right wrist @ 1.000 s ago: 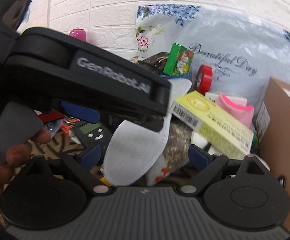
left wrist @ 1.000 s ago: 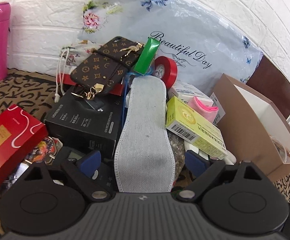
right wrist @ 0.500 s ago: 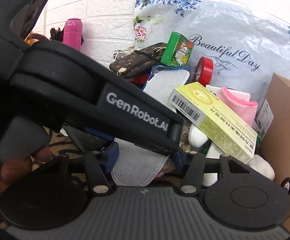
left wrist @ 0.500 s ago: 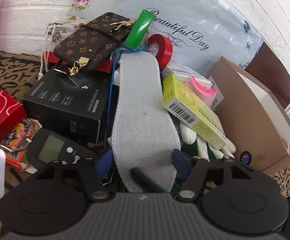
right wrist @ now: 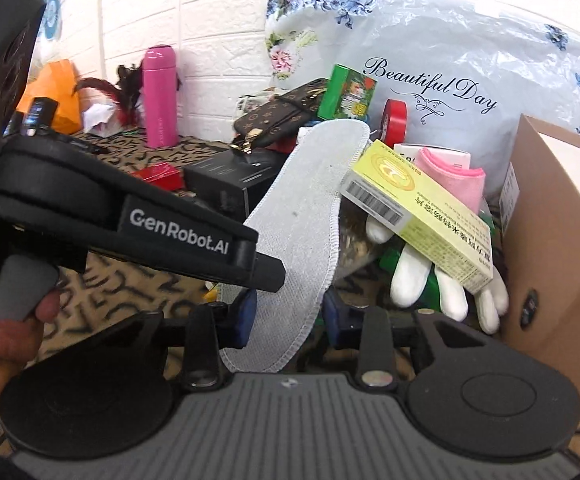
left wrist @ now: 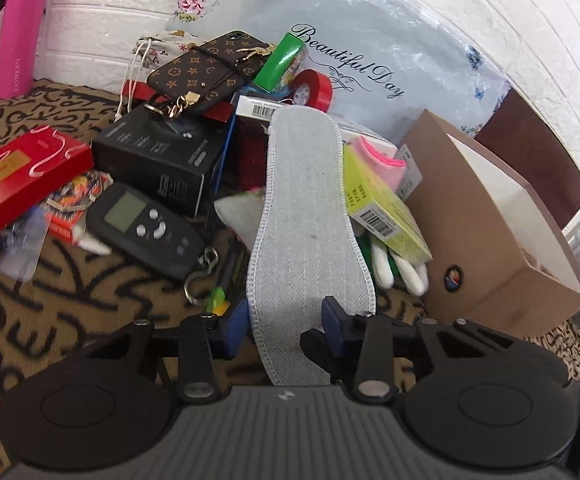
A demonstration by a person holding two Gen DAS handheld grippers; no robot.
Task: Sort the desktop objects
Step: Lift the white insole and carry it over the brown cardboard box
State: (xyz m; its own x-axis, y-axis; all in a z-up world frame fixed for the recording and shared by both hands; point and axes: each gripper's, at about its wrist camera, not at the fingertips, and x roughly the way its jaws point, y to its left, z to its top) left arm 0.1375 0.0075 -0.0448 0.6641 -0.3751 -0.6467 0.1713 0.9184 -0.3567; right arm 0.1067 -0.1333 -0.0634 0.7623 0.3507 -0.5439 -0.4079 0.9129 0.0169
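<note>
A grey fabric insole (left wrist: 305, 216) sticks out of a pile of desk objects, its heel end between my left gripper's (left wrist: 286, 320) blue pads, which are closed on it. In the right wrist view the same insole (right wrist: 301, 216) also runs between my right gripper's (right wrist: 288, 316) pads, which are narrowed around its heel; contact is unclear. The left gripper body (right wrist: 130, 216) crosses that view at left. A yellow-green box (left wrist: 381, 208) and white gloves (left wrist: 397, 264) lie right of the insole.
A brown open cardboard box (left wrist: 489, 216) stands at the right. A black box (left wrist: 158, 156), patterned phone case (left wrist: 210, 68), red tape roll (left wrist: 313, 88), green box (left wrist: 282, 60), black handheld scale (left wrist: 142, 228), red box (left wrist: 18, 176) and pink bottle (left wrist: 22, 28) lie around.
Both grippers' jaws have narrowed around the insole's heel. The insole has lifted and pulled back from the pile, exposing a barcoded box and the scale.
</note>
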